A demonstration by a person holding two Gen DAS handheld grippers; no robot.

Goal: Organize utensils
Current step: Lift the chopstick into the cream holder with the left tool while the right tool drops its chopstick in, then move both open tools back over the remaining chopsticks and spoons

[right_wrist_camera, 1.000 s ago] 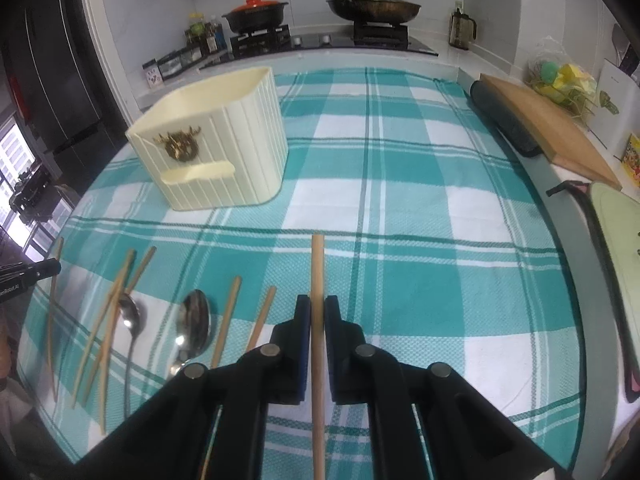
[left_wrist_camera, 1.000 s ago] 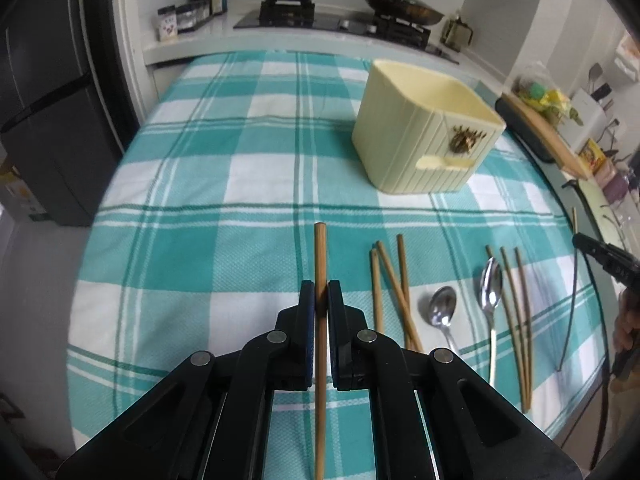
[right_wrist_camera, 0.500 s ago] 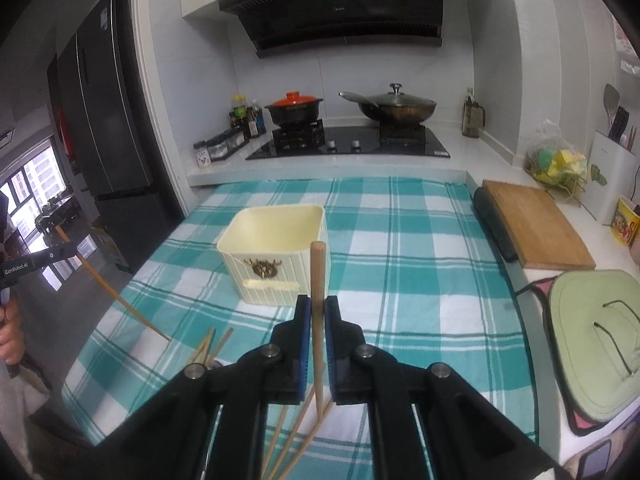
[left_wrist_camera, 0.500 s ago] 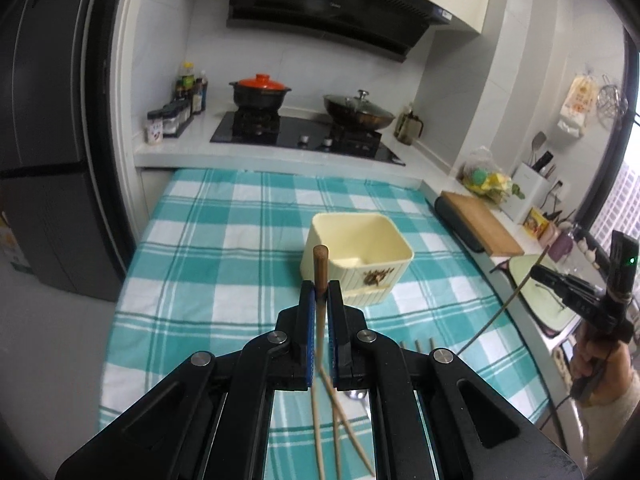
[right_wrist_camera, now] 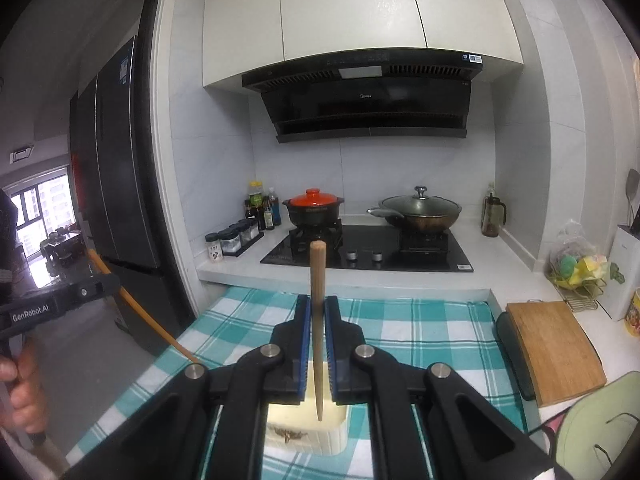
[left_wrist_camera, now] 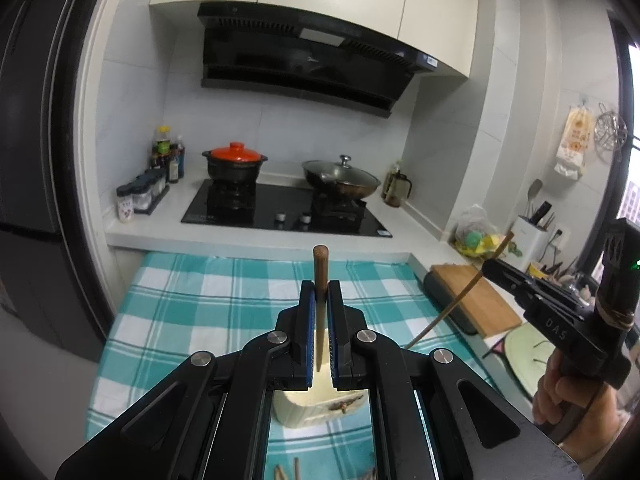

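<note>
Sticking thru tongs (left_wrist_camera: pixel 320 300): chopstick (left_wrist_camera: pixel 320 276)

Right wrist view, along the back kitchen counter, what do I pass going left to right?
Black-lidded spice jars → dark sauce bottles → black clay pot with orange lid → lidded dark wok → brown glass jug.

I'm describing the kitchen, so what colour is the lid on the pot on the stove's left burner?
Orange-red, on a black pot; the right wrist view shows it best.
</note>
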